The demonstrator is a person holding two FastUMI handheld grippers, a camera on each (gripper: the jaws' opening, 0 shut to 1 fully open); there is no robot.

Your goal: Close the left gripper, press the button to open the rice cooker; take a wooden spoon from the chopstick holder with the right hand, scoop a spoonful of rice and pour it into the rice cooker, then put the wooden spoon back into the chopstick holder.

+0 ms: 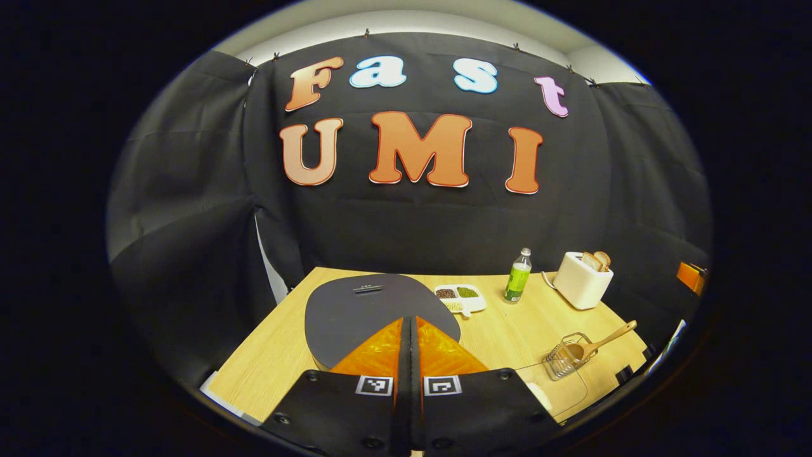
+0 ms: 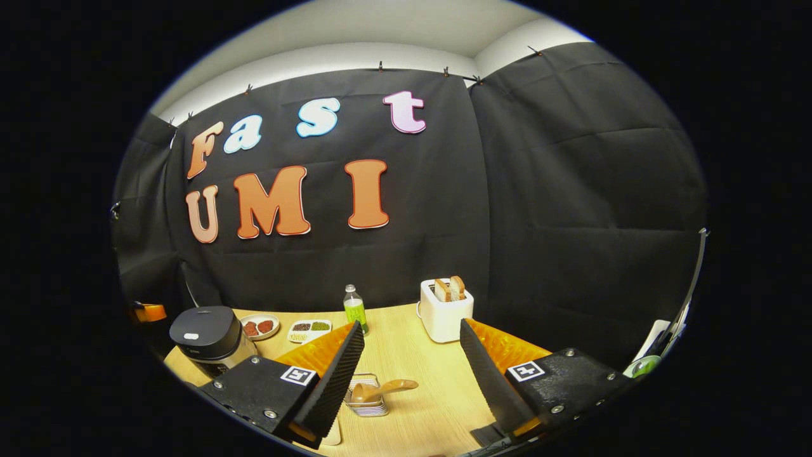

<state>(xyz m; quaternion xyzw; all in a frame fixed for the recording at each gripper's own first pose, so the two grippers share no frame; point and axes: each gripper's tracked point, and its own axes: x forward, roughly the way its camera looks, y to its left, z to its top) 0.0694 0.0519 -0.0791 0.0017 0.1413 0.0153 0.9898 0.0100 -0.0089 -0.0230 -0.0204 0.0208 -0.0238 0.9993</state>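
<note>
The rice cooker [image 1: 361,311] has a dark lid that is down, and it sits on the wooden table [image 1: 279,355] right under my left gripper [image 1: 409,327]. That gripper is shut with its fingers pressed together and nothing between them, its tips over the near part of the lid. In the right gripper view the rice cooker [image 2: 203,339] stands at the far left. A wooden spoon [image 2: 380,388] lies tilted in the wire chopstick holder [image 2: 368,403]. My right gripper [image 2: 412,327] hangs open above and just behind the holder. The same wooden spoon [image 1: 602,343] and chopstick holder [image 1: 564,358] show to the right.
A divided tray of grains [image 1: 460,298] lies behind the cooker, with a green bottle [image 1: 518,276] and a white toaster [image 1: 582,282] holding bread farther right. In the right gripper view a plate of red food [image 2: 260,327] sits beside the divided tray [image 2: 309,328]. The table's edges are close.
</note>
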